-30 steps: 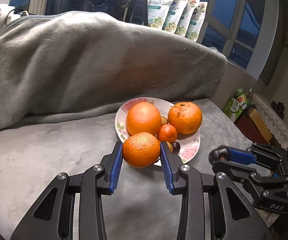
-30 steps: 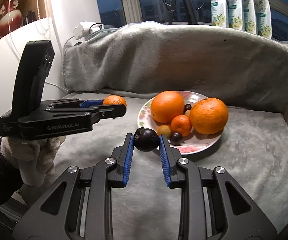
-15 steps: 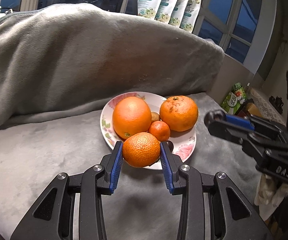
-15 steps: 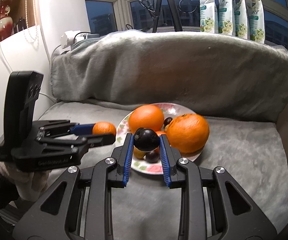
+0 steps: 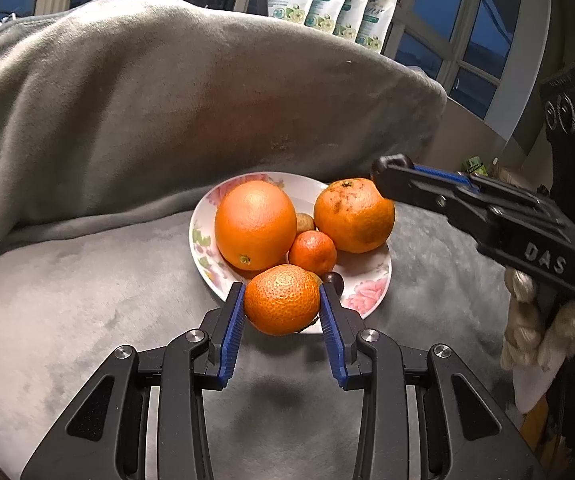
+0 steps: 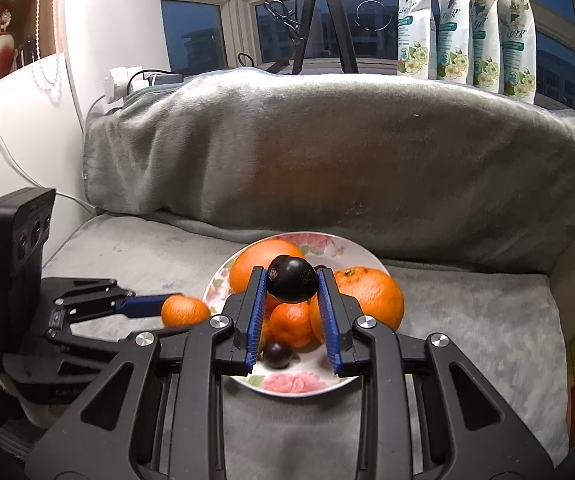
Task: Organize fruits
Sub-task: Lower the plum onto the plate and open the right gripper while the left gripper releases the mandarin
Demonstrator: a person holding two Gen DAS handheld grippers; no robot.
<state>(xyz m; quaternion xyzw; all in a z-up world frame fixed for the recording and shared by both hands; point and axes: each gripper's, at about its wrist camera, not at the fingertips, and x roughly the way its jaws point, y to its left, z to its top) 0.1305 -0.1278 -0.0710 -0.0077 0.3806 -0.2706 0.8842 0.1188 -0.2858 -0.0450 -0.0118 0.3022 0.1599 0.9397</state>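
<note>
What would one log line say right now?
left gripper: holds tangerine | right gripper: holds dark plum | both: over plate

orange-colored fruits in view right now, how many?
4. Three on the floral plate: large smooth orange at left, rough-skinned one at right, small mandarin between them. The fourth is clamped in the left gripper. More may be hidden.

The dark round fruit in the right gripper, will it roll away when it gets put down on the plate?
Probably a little. The dark fruit looks smooth, shiny and nearly round, so it may roll on the glossy plate. The oranges crowded there could likely stop it. The right gripper holds it by two small patches, so it might slip.
</note>
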